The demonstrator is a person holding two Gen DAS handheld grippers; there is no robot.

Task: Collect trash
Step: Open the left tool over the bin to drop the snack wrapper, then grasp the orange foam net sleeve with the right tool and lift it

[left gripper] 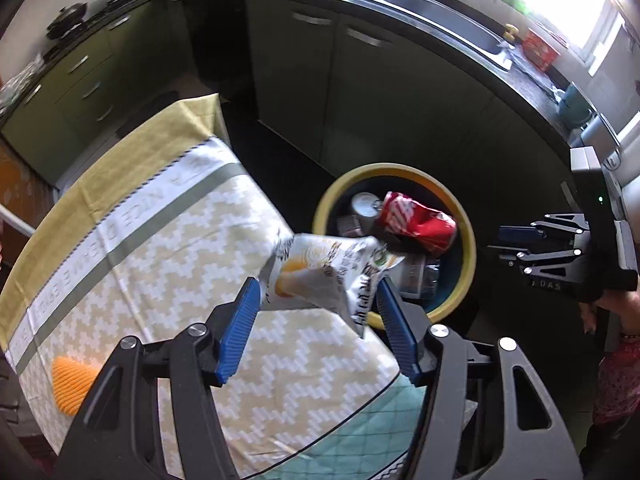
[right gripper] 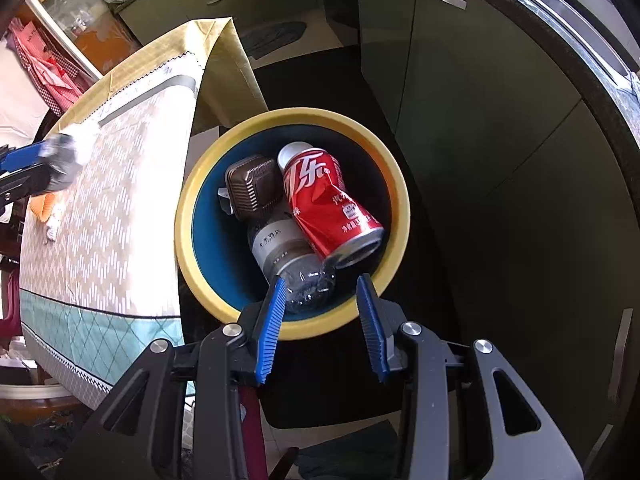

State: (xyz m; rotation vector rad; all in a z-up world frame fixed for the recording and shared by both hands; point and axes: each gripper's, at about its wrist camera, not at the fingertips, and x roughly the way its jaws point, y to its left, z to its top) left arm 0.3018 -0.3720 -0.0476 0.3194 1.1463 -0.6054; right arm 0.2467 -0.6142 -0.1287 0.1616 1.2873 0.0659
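Snack wrapper (left gripper: 320,276) — a crinkled white foil packet with black print — is pinched between the blue pads of the left gripper (left gripper: 316,308), above the table's corner where the patterned tablecloth (left gripper: 160,248) ends. I judge it very light, soft and a little slippery; it will crumple, not resist, so a hold on the bunched middle, as now, seems safer than on a loose flap. Part of the wrapper hangs out past the fingertips, toward the yellow-rimmed bin (right gripper: 192,200), which stands on the dark floor just beside the table's edge.

Inside the bin lie a dented red cola can (right gripper: 328,204), a clear plastic bottle (right gripper: 288,256) and a small brown ribbed tray (right gripper: 252,188). The right gripper (right gripper: 322,312) hovers over the near rim with its fingers spread and nothing between them.

An orange ribbed thing (left gripper: 70,384) — I cannot tell what — lies on the cloth near the table's other side, possibly more trash to take.
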